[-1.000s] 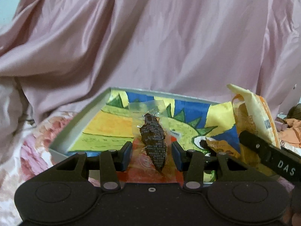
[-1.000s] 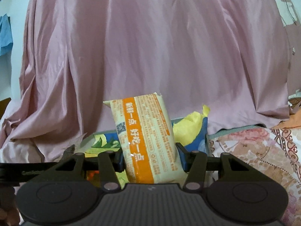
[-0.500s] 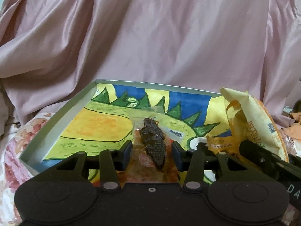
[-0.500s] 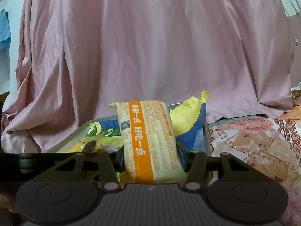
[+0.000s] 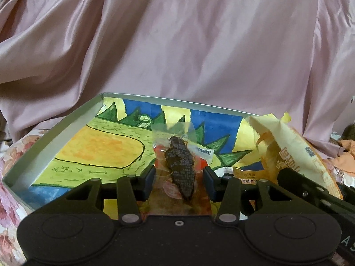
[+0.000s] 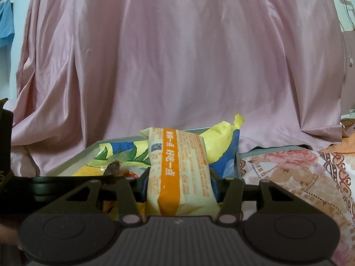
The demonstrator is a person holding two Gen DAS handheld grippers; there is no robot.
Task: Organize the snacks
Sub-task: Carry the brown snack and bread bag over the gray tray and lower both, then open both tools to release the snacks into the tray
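My left gripper (image 5: 179,180) is shut on a clear packet with a dark brown snack (image 5: 180,164) and holds it over the near part of a shallow grey box (image 5: 66,122) lined with a bright painted picture. My right gripper (image 6: 179,184) is shut on a cream and orange snack pack (image 6: 177,170), held at the box's right end. That pack also shows in the left wrist view (image 5: 295,153), with the right gripper's black body below it. The dark snack shows in the right wrist view (image 6: 113,167).
A pink satin sheet (image 5: 177,44) hangs behind the box. A floral bedspread (image 6: 299,177) lies under and to the right of it. An orange wrapper (image 5: 246,174) lies in the box by the right gripper. Orange cloth (image 5: 344,155) sits at far right.
Both grippers have come lower and further over the box with their snacks. The orange pack has tilted down towards the box's right end.
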